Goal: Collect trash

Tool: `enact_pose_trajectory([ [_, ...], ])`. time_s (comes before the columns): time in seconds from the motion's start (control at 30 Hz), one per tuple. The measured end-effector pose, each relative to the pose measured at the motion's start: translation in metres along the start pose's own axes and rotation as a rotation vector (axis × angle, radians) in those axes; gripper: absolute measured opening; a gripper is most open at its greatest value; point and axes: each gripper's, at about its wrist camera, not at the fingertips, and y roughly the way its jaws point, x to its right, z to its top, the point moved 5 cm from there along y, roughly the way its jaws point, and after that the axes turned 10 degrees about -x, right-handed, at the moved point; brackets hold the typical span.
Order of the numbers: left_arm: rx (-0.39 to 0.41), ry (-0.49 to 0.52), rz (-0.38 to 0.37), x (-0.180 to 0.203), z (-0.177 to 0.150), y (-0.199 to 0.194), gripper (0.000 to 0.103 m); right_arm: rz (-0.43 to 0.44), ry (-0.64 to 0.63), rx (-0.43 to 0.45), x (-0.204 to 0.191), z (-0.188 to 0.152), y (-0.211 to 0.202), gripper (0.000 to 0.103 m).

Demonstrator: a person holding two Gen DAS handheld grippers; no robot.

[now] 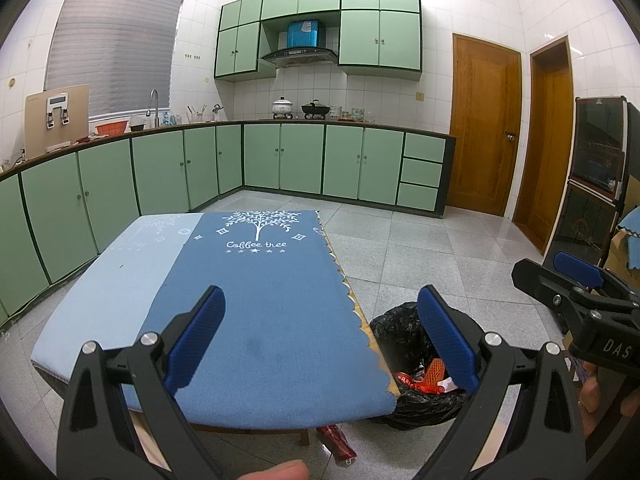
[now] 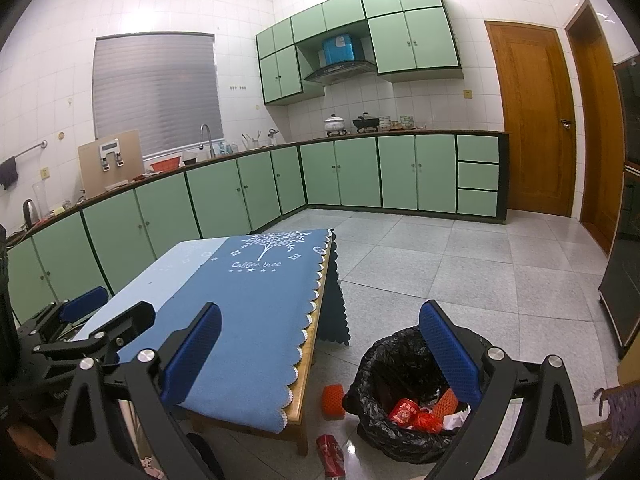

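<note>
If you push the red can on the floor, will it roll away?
Probably. The red can lies on its side on smooth, glossy floor tiles, so a sideways nudge would likely roll it. It looks like a drink can, so probably light and easily dented if squeezed.

Both wrist views look down across the table (image 1: pixel 260 320) toward the cabinets (image 2: pixel 340 172), sharing the bin (image 2: pixel 384 364).

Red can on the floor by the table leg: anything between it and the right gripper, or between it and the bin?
Nothing visible. The red can lies on open floor beside the table leg, right gripper open above. The black-bagged bin stands just right of it, with bare tile between them.
</note>
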Motion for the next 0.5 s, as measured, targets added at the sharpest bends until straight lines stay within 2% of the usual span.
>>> enact_pose_trajectory([
  [0.5, 0.001, -0.004, 0.003, -0.0008, -0.0018, -0.0006, 0.094, -0.002, 0.001, -0.001, -0.0014, -0.0006, 0.0007, 0.097],
])
